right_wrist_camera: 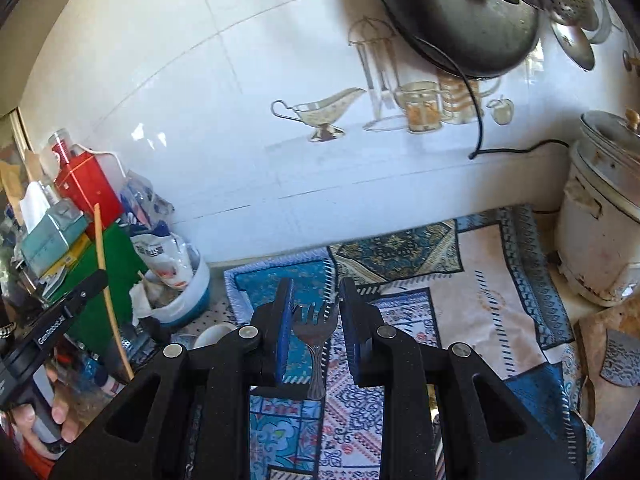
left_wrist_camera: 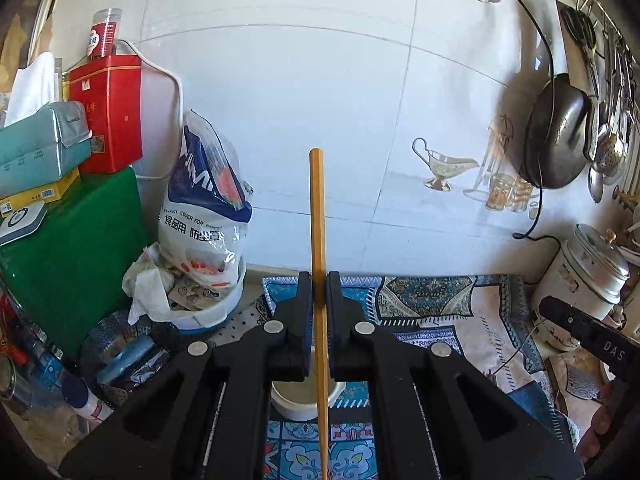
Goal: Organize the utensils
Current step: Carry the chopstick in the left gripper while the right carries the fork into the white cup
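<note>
A: Reading labels first: we see "DUST COVER FOR FOOD" on the plastic bag (left_wrist_camera: 204, 204) at nine o'clock, standing in a white tub (left_wrist_camera: 212, 312).

B: We confirm the left gripper (left_wrist_camera: 319, 292) is clamped on one upright, tan wooden chopstick (left_wrist_camera: 317, 216). The right gripper (right_wrist_camera: 316, 304) holds a dark metal fork (right_wrist_camera: 314, 328), tines at twelve o'clock, above the patterned cloth (right_wrist_camera: 460, 280).

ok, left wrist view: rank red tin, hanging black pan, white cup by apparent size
1. red tin and black pan: look about alike, not ranking them.
2. white cup: smallest, though partly hidden behind the left gripper, so unsure.
</note>
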The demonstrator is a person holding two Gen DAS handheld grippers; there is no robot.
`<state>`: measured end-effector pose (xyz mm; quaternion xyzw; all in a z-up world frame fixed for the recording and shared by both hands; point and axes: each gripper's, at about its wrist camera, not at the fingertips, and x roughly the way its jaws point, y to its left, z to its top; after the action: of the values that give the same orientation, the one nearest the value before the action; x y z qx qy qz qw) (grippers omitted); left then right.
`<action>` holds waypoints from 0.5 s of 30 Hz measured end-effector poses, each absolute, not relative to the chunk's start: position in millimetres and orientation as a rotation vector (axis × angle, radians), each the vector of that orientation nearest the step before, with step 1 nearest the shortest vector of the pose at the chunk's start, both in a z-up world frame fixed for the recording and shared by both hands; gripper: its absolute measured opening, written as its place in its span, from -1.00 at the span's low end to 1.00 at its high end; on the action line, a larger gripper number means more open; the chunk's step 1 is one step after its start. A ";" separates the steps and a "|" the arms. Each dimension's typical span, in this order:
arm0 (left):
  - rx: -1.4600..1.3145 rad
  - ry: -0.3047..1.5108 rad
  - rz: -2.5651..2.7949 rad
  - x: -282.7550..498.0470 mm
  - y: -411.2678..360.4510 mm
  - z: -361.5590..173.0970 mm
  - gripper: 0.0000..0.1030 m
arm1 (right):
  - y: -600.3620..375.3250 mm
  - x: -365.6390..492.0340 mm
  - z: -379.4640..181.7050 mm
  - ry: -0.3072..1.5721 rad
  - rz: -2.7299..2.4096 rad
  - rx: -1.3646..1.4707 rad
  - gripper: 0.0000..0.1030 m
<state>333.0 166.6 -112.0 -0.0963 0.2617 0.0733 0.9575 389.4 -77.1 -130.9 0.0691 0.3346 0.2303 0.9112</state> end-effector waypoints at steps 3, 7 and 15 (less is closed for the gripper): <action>-0.205 0.508 0.157 344.6 178.0 -109.6 -0.91 | -57.8 390.0 -127.1 0.685 0.512 0.139 -0.59; -0.218 0.481 0.162 362.0 188.9 -111.5 -0.91 | -29.4 390.4 -122.9 0.680 0.557 0.122 -0.59; -0.205 0.483 0.156 405.0 204.5 -140.8 -0.91 | 15.2 401.6 -133.8 0.707 0.610 0.100 -0.59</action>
<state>405.0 204.5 -140.8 -0.1011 0.2385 0.0768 0.9628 401.6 15.2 -133.8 0.0484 0.3406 0.2937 0.8918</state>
